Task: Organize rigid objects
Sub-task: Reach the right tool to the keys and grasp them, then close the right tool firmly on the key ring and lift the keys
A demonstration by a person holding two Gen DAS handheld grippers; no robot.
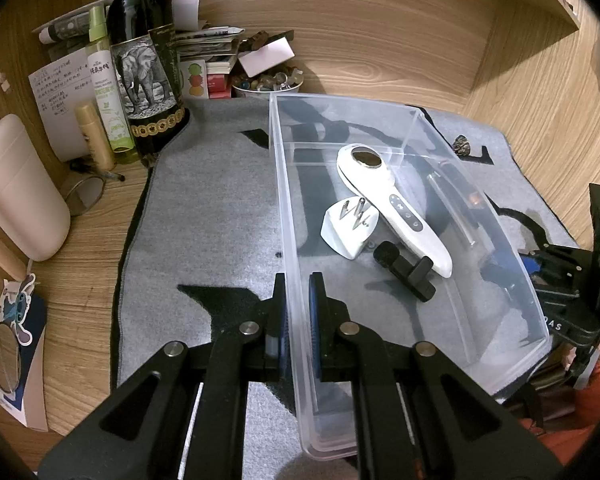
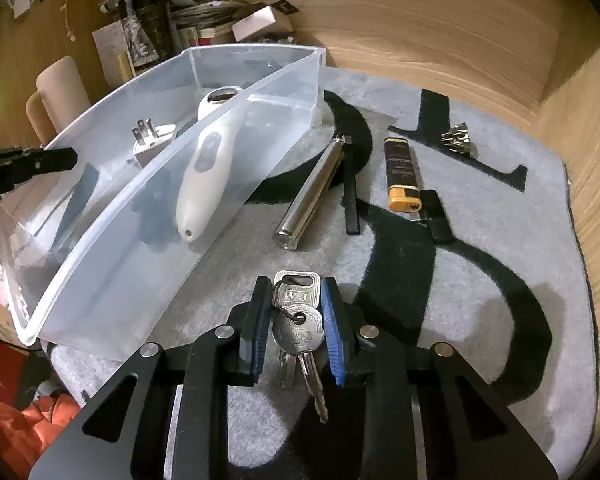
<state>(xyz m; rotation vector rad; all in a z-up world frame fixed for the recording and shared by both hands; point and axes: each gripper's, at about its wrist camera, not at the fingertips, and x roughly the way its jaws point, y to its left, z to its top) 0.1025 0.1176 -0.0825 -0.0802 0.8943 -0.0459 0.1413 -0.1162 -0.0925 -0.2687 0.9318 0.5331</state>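
A clear plastic bin [image 1: 496, 240] stands on a grey mat [image 1: 204, 208]. In it lie a white handheld device [image 1: 400, 208], a white plug adapter [image 1: 350, 232] and a small black clip microphone [image 1: 404, 272]. My left gripper [image 1: 298, 292] is shut on the bin's left wall. In the right wrist view my right gripper [image 2: 296, 300] is shut on a bunch of keys [image 2: 298, 320], just above the mat [image 2: 500, 300] and right of the bin [image 2: 112, 264]. A silver cylinder [image 2: 312, 196], a black stick [image 2: 351, 200], a lighter [image 2: 400, 176] and a small black block [image 2: 436, 216] lie on the mat.
A wine bottle [image 1: 146, 68], spray bottles, papers, a bowl of beads [image 1: 266, 84] and a beige container [image 1: 18, 188] crowd the desk's back left. A wooden wall runs behind and to the right. A small metal clip [image 2: 458, 140] lies at the mat's far right.
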